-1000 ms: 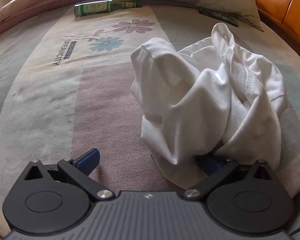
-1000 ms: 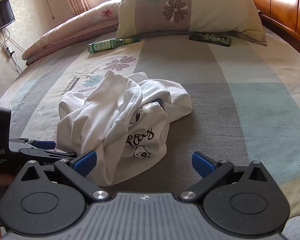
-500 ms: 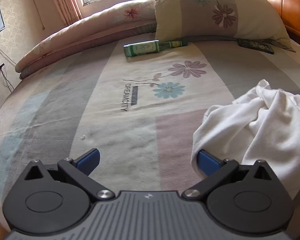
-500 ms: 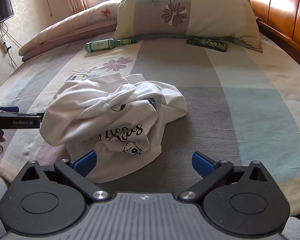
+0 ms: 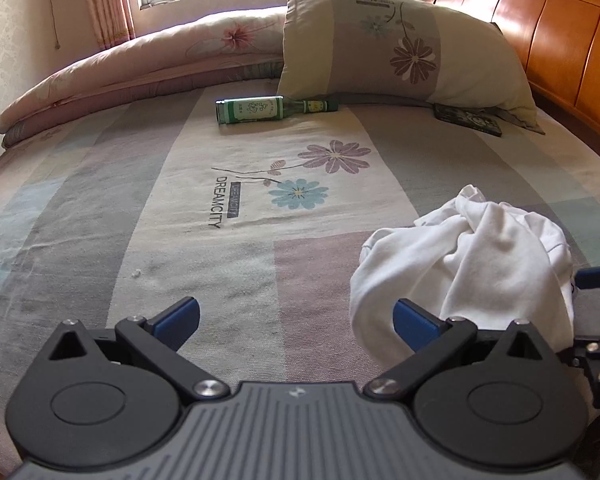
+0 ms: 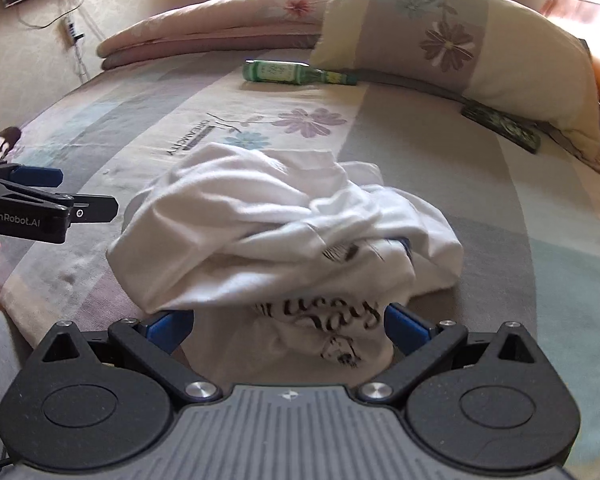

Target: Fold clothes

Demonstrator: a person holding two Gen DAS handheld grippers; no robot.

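**White T-shirt crumpled on the bed, both tools open**

White T-shirt (image 6: 284,236) lies in a bunched heap on the bed (image 5: 100,240), near its front edge, with black lettering and a small printed figure showing on the fold closest to the right tool (image 6: 286,330). That tool stands wide open, its blue fingertips (image 6: 168,326) spread on either side of the printed fold, and the cloth bulges over them; it grips nothing that can be seen.

The left tool (image 5: 296,320) is also wide open and empty, pointing along bare bedspread with the T-shirt (image 5: 468,268) just off its right fingertip. In the right wrist view it appears at the left edge, beside the heap and apart from it.

Farther up the bed, the cover carries printed flowers (image 5: 300,194) and the word DREAMCITY. A green glass bottle (image 5: 260,110) lies on its side near a flowered pillow (image 5: 400,48), and a dark flat case (image 5: 468,120) rests at the pillow's lower corner. A rolled quilt (image 5: 140,64) runs along the far side below the window, and a wooden headboard (image 5: 560,32) stands at the right.
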